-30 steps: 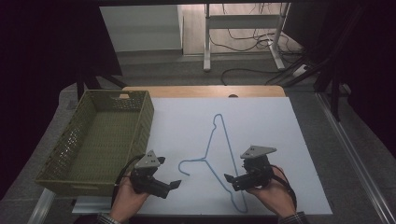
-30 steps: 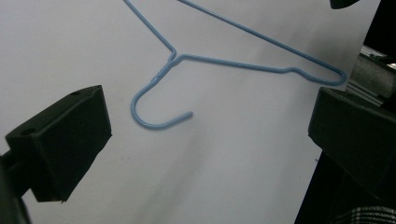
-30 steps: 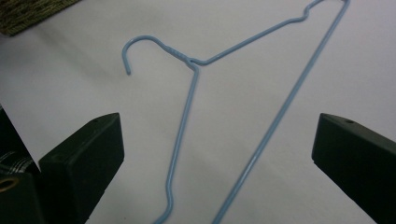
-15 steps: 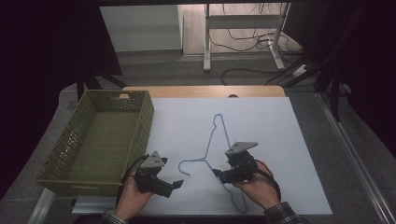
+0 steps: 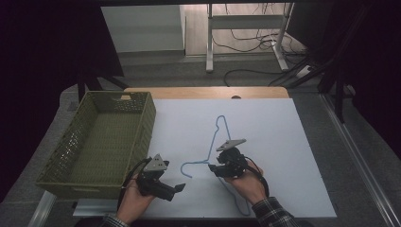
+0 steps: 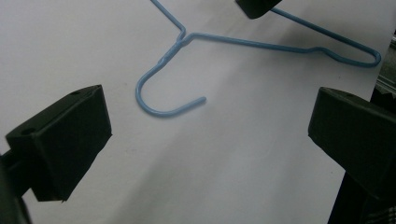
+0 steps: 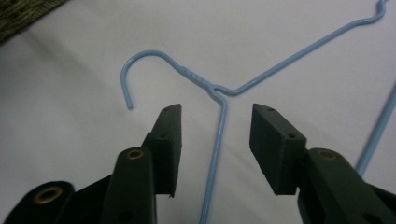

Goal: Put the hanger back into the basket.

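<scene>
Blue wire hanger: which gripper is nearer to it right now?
Right. The right gripper straddles the blue wire hanger just below its neck, jaws open either side of the wire. The left gripper sits apart, short of the hook, jaws open.

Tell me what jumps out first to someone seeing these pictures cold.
A thin blue wire hanger lies flat in the middle of the white table. The right claw is open with one hanger wire running between its jaws, just below the neck. A green basket sits at the table's left edge, and the left claw, also open, points toward the hook.
</scene>
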The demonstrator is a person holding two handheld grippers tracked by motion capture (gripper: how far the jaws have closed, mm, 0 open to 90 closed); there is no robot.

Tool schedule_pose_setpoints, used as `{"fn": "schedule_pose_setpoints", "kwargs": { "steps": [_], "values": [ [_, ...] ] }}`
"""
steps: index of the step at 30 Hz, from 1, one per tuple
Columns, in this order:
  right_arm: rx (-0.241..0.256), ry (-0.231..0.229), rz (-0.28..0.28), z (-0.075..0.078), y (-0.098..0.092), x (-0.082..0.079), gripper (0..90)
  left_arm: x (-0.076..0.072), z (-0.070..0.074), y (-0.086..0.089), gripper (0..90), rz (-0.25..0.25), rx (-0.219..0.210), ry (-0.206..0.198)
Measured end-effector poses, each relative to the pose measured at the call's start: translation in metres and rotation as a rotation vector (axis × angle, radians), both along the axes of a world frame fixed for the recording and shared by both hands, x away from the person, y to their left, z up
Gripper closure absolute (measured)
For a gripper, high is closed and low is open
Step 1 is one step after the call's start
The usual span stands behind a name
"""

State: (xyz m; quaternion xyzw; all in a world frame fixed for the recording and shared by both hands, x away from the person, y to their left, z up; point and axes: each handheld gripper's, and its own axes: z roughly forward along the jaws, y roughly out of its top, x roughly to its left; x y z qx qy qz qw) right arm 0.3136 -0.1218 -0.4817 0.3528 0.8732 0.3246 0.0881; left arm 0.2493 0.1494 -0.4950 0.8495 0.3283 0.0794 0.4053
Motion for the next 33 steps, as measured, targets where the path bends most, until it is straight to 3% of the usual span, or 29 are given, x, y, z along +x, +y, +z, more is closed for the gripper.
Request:
{"fn": "schedule_pose_setpoints", "kwargs": {
  "steps": [10, 18, 23, 33],
  "values": [
    [-0.054, -0.026, -0.036, -0.02, 0.017, 0.005, 75.0, 0.0, -0.002, -0.001, 0.0, -0.007, 0.02, 0.009],
    [-0.096, -0.045, -0.073, -0.032, 0.022, 0.002, 79.7, 0.0, -0.002, -0.002, 0.0, -0.012, 0.031, 0.014],
    [-0.096, -0.027, -0.088, -0.037, 0.021, 0.004, 80.3, 0.001, -0.003, -0.002, 0.0, -0.014, 0.037, 0.017],
    [-0.047, 0.013, -0.128, -0.038, 0.019, 0.005, 85.5, 0.001, -0.004, -0.003, 0.0, -0.013, 0.042, 0.021]
  ]
}}
